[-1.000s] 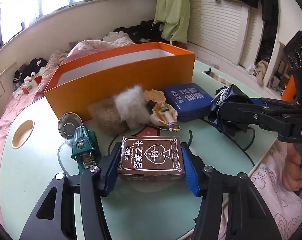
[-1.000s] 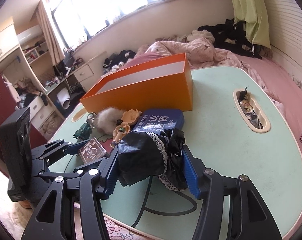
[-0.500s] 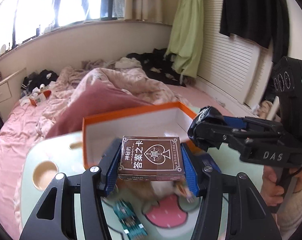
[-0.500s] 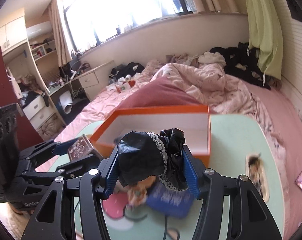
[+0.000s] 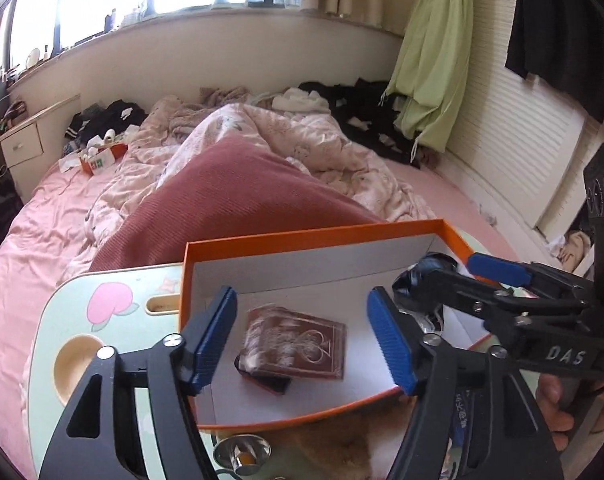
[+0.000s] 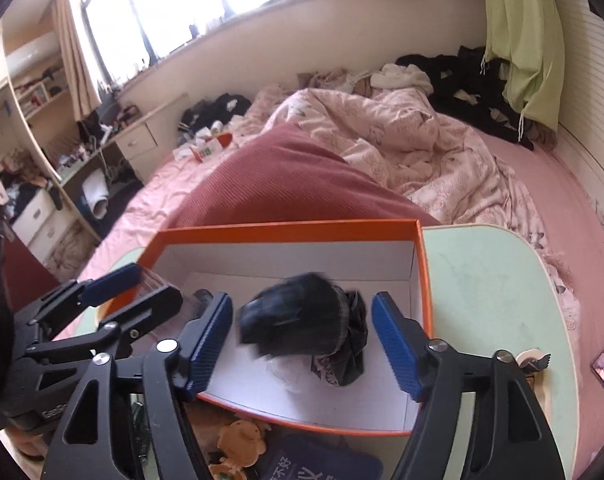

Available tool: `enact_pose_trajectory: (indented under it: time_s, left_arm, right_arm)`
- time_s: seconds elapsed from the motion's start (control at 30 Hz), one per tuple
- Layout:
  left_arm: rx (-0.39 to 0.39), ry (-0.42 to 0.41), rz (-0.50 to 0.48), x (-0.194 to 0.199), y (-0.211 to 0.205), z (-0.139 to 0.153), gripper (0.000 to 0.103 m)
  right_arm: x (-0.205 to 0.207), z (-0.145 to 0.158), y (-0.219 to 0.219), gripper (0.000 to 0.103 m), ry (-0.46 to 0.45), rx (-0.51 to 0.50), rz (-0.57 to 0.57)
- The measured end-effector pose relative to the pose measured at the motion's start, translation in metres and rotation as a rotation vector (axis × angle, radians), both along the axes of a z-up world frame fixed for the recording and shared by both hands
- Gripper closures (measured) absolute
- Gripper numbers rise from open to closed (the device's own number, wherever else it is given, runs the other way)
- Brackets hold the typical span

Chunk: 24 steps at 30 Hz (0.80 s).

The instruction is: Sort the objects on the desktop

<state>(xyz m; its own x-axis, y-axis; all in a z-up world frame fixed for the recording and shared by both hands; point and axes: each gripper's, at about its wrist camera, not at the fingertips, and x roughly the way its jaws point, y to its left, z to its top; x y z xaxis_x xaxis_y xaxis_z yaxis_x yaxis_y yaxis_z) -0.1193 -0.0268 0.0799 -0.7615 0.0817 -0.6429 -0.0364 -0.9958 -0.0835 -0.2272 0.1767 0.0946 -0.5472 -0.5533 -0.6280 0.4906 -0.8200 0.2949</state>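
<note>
Both grippers have travelled from the table to above the orange box (image 5: pixel 382 229), jaws just opening: the left gripper (image 5: pixel 308 338) has let go the brown card box (image 5: pixel 297 340), the right gripper (image 6: pixel 306 344) the black lacy cloth (image 6: pixel 302 320) (both blurred, inside the box).

Card box (image 5: pixel 297 338) and cloth bundle (image 6: pixel 302 320) inside the open box (image 5: pixel 310 236) on the table (image 6: pixel 494 280).

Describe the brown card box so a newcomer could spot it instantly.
Find the orange box with white inner walls on the pale green table. Inside, toward its left end, between the open left gripper's blue pads, is the brown card box, blurred, with a pale spade outline on top. Its only neighbour in the box is the crumpled black lace-trimmed cloth toward the right end.
</note>
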Motion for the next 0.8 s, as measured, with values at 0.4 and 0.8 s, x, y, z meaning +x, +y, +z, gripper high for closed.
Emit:
enact_pose_trajectory:
  time_s: [0.4, 0.8]
  left_arm:
    - [-0.042, 0.075, -0.009, 0.101, -0.001, 0.011, 0.022]
    - [-0.14, -0.034, 0.144, 0.157, 0.003, -0.066, 0.021]
  right_arm:
    - [0.097, -0.001, 0.041, 0.011, 0.034, 0.019, 0.026]
    - [0.148, -0.066, 0.049, 0.006, 0.014, 0.25, -0.062]
